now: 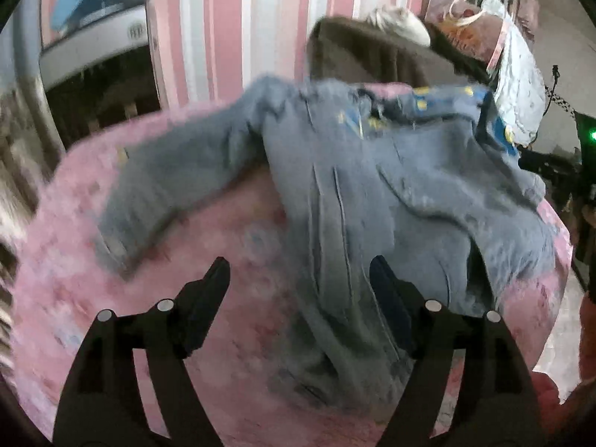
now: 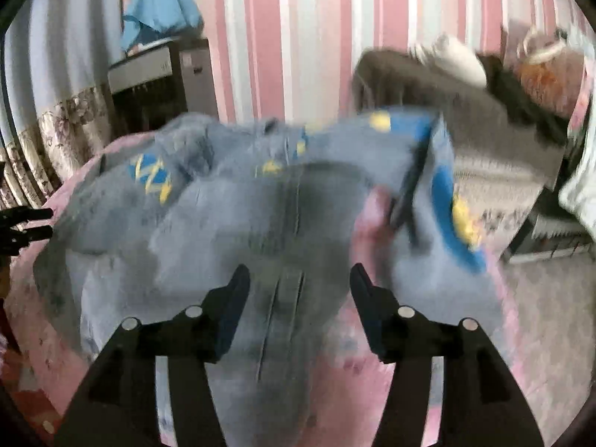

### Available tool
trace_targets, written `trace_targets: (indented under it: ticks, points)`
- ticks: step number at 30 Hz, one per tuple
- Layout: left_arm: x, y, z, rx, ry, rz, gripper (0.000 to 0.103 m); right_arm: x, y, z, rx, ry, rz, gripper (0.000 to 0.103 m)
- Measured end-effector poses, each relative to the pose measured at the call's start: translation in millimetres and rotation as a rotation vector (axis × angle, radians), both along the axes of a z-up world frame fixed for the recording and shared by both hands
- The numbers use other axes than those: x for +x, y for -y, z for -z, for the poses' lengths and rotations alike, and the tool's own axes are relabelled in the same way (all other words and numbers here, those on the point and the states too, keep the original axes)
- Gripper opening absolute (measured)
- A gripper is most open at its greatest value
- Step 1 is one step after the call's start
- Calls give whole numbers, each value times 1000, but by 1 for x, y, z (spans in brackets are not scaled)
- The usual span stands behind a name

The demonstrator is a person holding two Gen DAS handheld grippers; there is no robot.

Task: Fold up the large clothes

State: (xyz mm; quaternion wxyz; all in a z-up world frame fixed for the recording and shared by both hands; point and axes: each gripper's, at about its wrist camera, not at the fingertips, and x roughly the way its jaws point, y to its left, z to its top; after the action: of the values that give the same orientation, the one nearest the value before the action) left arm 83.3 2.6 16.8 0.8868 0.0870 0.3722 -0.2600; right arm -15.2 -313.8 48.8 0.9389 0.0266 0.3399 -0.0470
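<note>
A large grey garment [image 1: 372,186] with blue and yellow patches lies spread and rumpled on a pink bed cover [image 1: 186,316]; one sleeve [image 1: 167,190] stretches to the left. My left gripper [image 1: 298,272] hovers open over its near hem, the left fingertip above the bare cover and the right one above the cloth. In the right wrist view the same garment [image 2: 223,216] fills the middle, with a blue-edged flap [image 2: 443,193] turned up at the right. My right gripper [image 2: 300,279] stands open above the grey cloth, with nothing pinched. Both views are blurred.
A pink and white striped wall [image 1: 231,18] stands behind the bed. A brown garment [image 1: 365,56] and a white bag [image 1: 517,85] are piled at the back right. A dark cabinet [image 2: 156,85] with blue cloth [image 2: 160,7] on top stands at the back left, beside a flowered curtain [image 2: 67,126].
</note>
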Motion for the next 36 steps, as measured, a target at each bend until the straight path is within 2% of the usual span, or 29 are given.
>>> trace_targets:
  ticks: [1, 3, 7, 10, 14, 17, 19, 22, 26, 29, 30, 33, 35, 36]
  points:
    - [4, -1, -7, 13, 36, -16, 85, 6, 0, -9, -15, 28, -3, 57]
    - [20, 2, -19, 41, 105, -48, 87, 20, 1, -19, -41, 55, -14, 57]
    - [56, 12, -34, 4, 130, -47, 87, 52, 2, -21, -79, 47, -35, 57]
    - [86, 27, -36, -10, 113, -36, 88, 72, 2, -17, -112, 33, -58, 57]
    - [125, 50, -33, 27, 114, -15, 88, 97, 5, -22, -126, 24, -76, 57]
    - [155, 65, -32, 56, 111, 11, 88, 116, 10, -30, -159, 19, -84, 65]
    - [176, 74, -29, 83, 105, 24, 88, 133, 16, -34, -181, -2, -87, 67]
    - [205, 84, -22, 114, 84, 43, 88, 160, 27, -34, -191, -50, -92, 72]
    - [247, 91, -7, 124, 22, 58, 88, 197, 41, -24, -209, -133, -100, 72]
    - [270, 95, 6, 112, -31, 83, 88, 213, 47, -11, -181, -189, -123, 72]
    - [276, 97, 11, 110, -51, 92, 86, 217, 49, -2, -165, -215, -139, 72]
    - [290, 105, 30, 92, -134, 152, 69, 221, 47, 16, -172, -256, -172, 69]
    - [294, 110, 40, 92, -165, 175, 54, 222, 49, 26, -181, -284, -173, 51]
    - [296, 113, 44, 100, -174, 180, 38, 223, 51, 31, -174, -305, -176, 47]
